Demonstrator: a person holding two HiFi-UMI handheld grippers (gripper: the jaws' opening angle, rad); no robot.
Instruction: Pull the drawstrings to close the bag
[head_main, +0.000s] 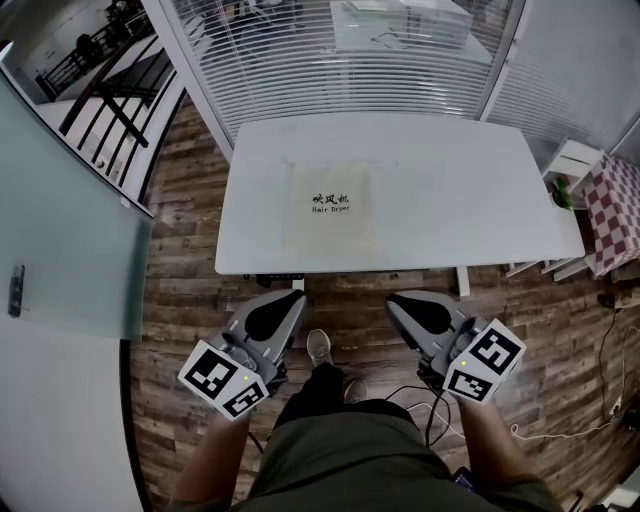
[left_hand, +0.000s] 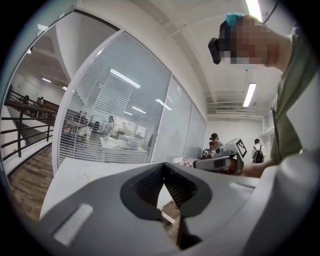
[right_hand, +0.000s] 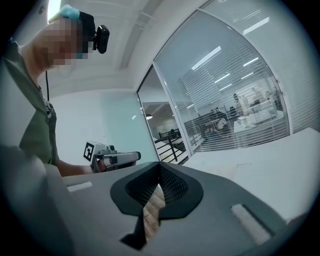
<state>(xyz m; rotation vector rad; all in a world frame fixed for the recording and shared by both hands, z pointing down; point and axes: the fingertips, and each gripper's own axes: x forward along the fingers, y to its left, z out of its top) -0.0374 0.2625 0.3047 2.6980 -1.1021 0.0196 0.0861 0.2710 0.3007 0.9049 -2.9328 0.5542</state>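
Nothing of the task is done so far, as far as can be seen. The bag (head_main: 333, 208) lies flat on the white desk (head_main: 450, 180), about the middle of it and a little to the left, with dark print on its face. Its mouth looks slack and ungathered. The drawstrings are too fine to pick out from the head view, so I cannot say on which edge they sit or how they lie.

The left tongs (head_main: 292, 300) and the right tongs (head_main: 396, 301) are both held low in front of the person, over the wooden floor (head_main: 190, 240) and short of the desk's near edge, well apart from the bag. Each gripper view shows its jaws brought together at the tips with nothing between them, only floor or desk showing through the gap lower down.

By my reading, everything is left to do: reach over the desk to the bag, open the tongs, find and clamp the drawstrings, and pull them until the mouth gathers shut
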